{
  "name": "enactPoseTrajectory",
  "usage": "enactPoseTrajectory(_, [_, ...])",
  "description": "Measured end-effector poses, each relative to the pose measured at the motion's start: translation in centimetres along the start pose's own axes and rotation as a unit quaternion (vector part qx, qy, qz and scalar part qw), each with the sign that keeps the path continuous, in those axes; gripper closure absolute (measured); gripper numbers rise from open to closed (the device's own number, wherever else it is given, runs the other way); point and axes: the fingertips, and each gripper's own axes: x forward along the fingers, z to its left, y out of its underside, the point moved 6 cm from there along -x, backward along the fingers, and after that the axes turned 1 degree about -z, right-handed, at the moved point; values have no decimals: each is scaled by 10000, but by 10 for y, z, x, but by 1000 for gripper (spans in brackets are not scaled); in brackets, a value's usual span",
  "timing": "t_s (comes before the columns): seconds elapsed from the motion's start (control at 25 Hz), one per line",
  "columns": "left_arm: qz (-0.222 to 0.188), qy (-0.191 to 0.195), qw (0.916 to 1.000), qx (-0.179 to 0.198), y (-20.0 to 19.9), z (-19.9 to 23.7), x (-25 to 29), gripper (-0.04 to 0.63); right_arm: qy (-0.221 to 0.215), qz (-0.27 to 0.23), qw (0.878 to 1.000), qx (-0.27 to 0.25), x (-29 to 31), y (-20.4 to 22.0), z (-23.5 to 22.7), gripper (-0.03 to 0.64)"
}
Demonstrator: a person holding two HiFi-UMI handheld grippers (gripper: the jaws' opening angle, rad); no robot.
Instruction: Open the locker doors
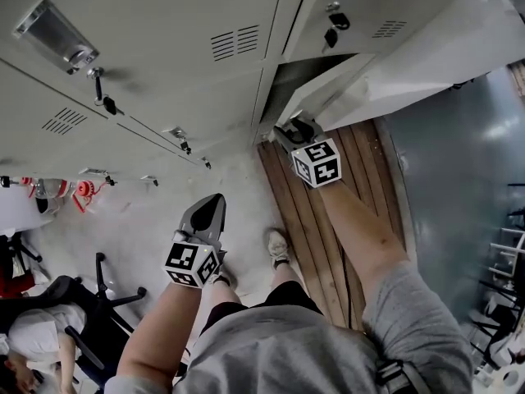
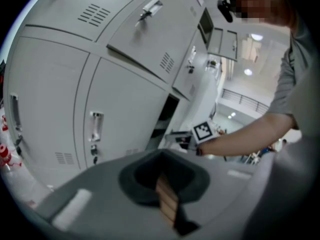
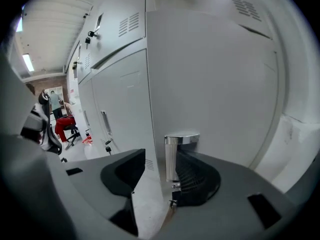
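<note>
A bank of grey lockers (image 1: 164, 64) fills the top of the head view. One locker (image 1: 305, 74) stands open, its pale door (image 1: 410, 56) swung out to the right. My right gripper (image 1: 291, 131) sits at that door's free edge. In the right gripper view the door (image 3: 210, 74) runs between the jaws of the right gripper (image 3: 157, 171), and its chrome handle (image 3: 172, 156) stands by the right pad; the left pad is clear of the door. My left gripper (image 1: 215, 202) hangs lower, away from the lockers, holding nothing. Its jaws (image 2: 162, 176) are together.
Keys (image 1: 100, 93) hang from closed locker locks. A wooden slat platform (image 1: 328, 220) lies under the open door. An office chair (image 1: 98, 302) and a seated person (image 1: 33, 335) are at the lower left. Red-and-white items (image 1: 78, 194) lie by the locker base.
</note>
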Motion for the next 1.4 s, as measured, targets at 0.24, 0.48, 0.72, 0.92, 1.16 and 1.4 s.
enactPoseTrajectory(0.24, [107,120,9998,105,-1,-17,11,591,335,-59,9989,330,-85,50,-20,436])
enactPoseTrajectory(0.48, [230,294,9990,237,-1,-40,29,591,1069,74,9911,783,-152,89,-77,457])
enactPoseTrajectory(0.72, [303,465,9979,324,-4,-61,48,591,2141,177,9688,1236,-194,108,-156,522])
enactPoseTrajectory(0.92, [328,529,9974,371,-6,-72,55,592,2452,502,9624,1059,-205,107,-213,512])
enactPoseTrajectory(1.16, [353,551,9973,344,-6,-76,57,591,2593,641,9568,1152,-207,104,-231,497])
enactPoseTrajectory(1.4, [298,484,9980,276,-8,-70,53,591,2863,547,9225,2530,-216,144,-177,423])
